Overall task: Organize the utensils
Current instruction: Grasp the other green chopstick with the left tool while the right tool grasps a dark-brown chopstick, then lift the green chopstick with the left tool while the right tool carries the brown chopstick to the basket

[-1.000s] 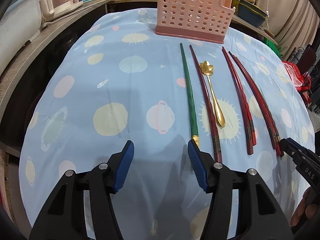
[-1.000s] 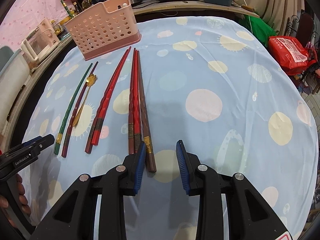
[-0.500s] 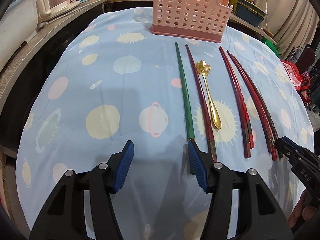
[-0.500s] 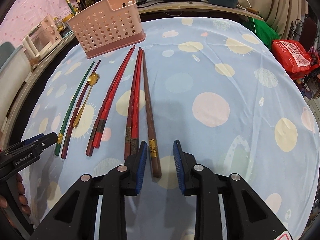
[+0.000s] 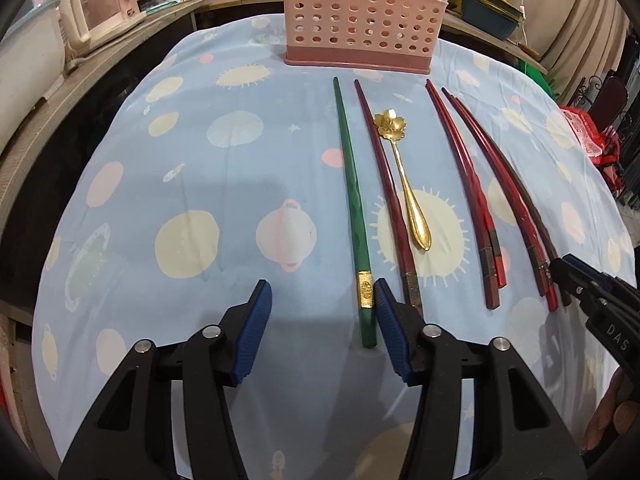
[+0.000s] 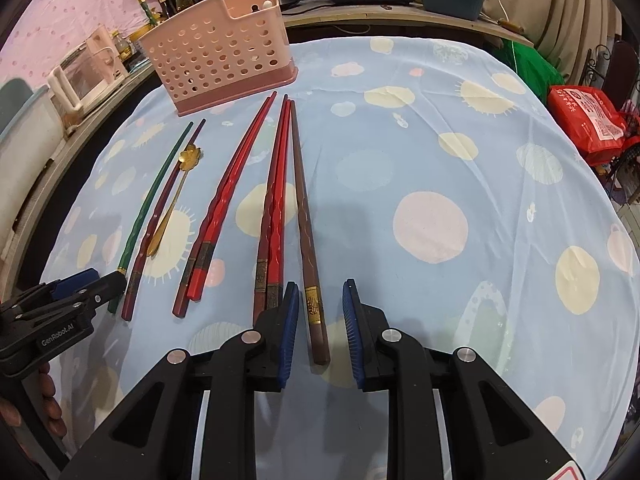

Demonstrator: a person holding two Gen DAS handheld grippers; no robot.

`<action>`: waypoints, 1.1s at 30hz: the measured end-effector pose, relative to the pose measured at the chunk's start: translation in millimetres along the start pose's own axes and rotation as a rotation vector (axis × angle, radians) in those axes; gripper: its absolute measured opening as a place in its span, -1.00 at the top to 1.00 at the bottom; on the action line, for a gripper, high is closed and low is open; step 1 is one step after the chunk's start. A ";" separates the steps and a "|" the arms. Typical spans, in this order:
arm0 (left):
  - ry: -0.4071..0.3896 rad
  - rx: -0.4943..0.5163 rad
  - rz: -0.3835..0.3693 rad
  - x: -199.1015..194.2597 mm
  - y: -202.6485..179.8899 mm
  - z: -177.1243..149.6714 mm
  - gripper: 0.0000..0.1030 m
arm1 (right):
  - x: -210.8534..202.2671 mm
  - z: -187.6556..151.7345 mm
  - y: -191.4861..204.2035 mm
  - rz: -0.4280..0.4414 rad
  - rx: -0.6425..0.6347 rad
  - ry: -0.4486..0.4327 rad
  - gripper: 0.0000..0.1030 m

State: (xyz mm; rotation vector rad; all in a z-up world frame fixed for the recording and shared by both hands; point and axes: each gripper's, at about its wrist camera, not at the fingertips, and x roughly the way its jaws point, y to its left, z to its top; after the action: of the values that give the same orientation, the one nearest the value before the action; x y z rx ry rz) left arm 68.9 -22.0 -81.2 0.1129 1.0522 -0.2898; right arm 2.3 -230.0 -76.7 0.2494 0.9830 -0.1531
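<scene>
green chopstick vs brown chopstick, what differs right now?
The green chopstick lies at the far left of the row; the brown chopstick at the far right. Green sits just inside the open left gripper's right finger; brown lies centred between the open right gripper's fingers. Both lie flat, gold-banded.

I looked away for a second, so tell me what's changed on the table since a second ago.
Both claws moved forward, still open. The right claw now straddles the brown chopstick, not yet closed on it. The left claw has the green chopstick end between its fingers, near the right one. Nothing is gripped. The spoon, red chopsticks and pink holder stayed put.
</scene>
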 end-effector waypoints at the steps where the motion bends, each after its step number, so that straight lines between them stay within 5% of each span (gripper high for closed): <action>1: -0.001 0.002 0.002 -0.2 0.8 0.1 0.17 | -0.1 -0.1 0.7 -0.004 -0.005 -0.001 0.62; 10: 0.003 -0.013 -0.023 -2.5 10.9 1.4 0.83 | -2.7 -3.2 -0.2 0.002 -0.010 0.001 0.83; 33: -0.044 -0.112 -0.058 -56.5 49.1 -5.3 0.86 | -71.7 13.0 -3.0 0.097 0.037 -0.125 0.86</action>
State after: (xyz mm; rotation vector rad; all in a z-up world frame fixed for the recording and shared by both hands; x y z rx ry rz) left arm 52.6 36.3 -37.0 -0.0242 1.0273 -0.2837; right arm -27.1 -235.4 -10.3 0.3172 0.8425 -0.0977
